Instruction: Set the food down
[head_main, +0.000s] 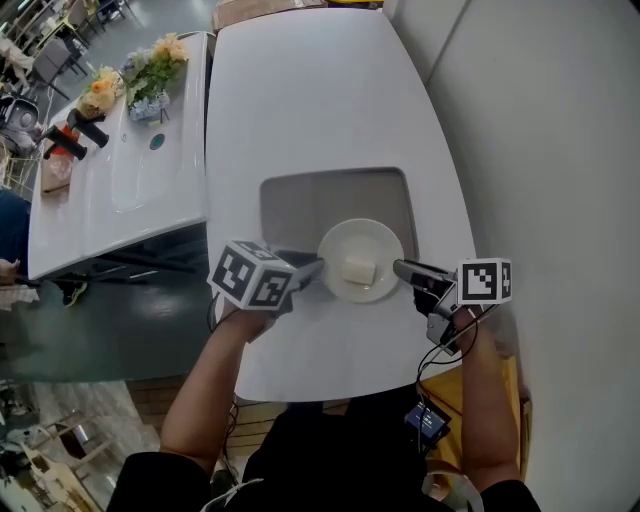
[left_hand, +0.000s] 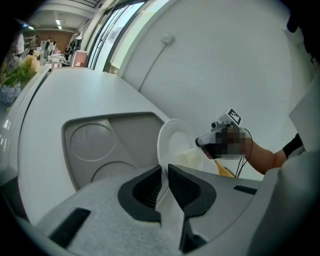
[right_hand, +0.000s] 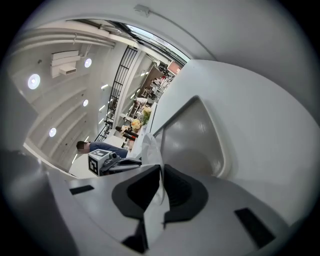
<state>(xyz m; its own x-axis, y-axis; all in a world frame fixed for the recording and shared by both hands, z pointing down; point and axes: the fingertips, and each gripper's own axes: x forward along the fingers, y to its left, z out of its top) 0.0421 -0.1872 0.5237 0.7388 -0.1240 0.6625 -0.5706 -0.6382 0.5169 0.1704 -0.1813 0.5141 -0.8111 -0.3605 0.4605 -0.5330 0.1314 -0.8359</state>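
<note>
Two narrow pinches on one white plate (head_main: 360, 262). Clamped at its 9 o'clock rim by the left gripper (head_main: 312, 268) and at its 3 o'clock rim by the right gripper (head_main: 405, 270), jaws closed to a slit with the thin edge wedged between the pads in both gripper views.

Carries a pale block of food (head_main: 358, 270) at plate centre, equally near both grippers, long axis roughly 9 to 3. Overlaps the near edge of the grey tray (head_main: 300, 200), with the recess toward 12 o'clock on the white table (head_main: 300, 100). Cannot tell whether already resting or held just clear.

Probably calls for an even lowering, both sides level, to keep the block from sliding.

No brand, label or legible writing anywhere; only black-and-white square markers (head_main: 250, 275) on the grippers.
</note>
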